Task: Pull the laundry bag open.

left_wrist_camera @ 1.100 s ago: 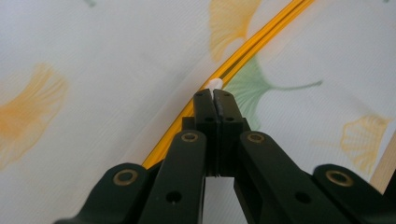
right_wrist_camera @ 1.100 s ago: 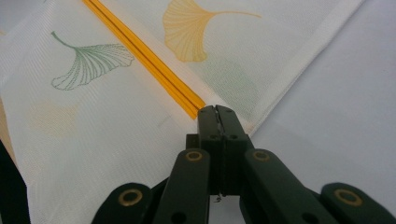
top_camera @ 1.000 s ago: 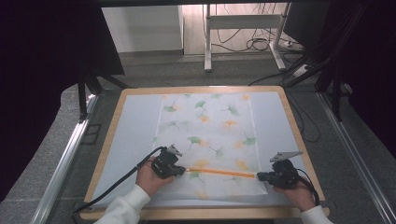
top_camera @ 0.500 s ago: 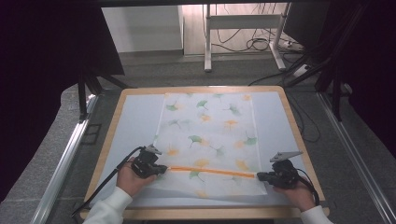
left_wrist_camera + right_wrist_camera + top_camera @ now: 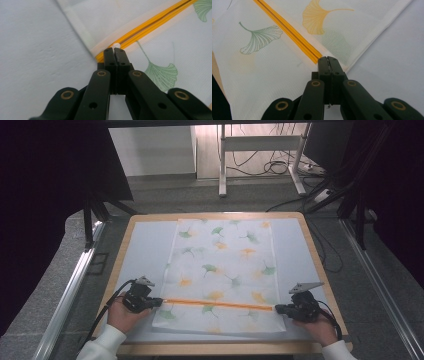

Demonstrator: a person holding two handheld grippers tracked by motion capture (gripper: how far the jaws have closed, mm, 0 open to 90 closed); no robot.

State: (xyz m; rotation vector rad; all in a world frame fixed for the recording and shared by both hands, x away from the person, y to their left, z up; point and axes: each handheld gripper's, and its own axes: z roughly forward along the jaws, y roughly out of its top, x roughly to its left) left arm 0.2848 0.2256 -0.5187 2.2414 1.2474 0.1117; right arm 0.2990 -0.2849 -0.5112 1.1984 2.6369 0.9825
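Left gripper (image 5: 156,302) has slid the zipper pull (image 5: 116,46) out to the left edge of the ginkgo-print mesh bag (image 5: 222,270) (jaws clenched on it, seemingly), right gripper (image 5: 278,308) clamped on the orange zipper (image 5: 217,303) far end, so the run looks finished

The bag (image 5: 222,275) was thin white woven cloth with printed leaves. Its orange zipper (image 5: 220,304) looked like smooth plastic. The worktop (image 5: 145,245) was matt and a little rough, with a wooden rim.
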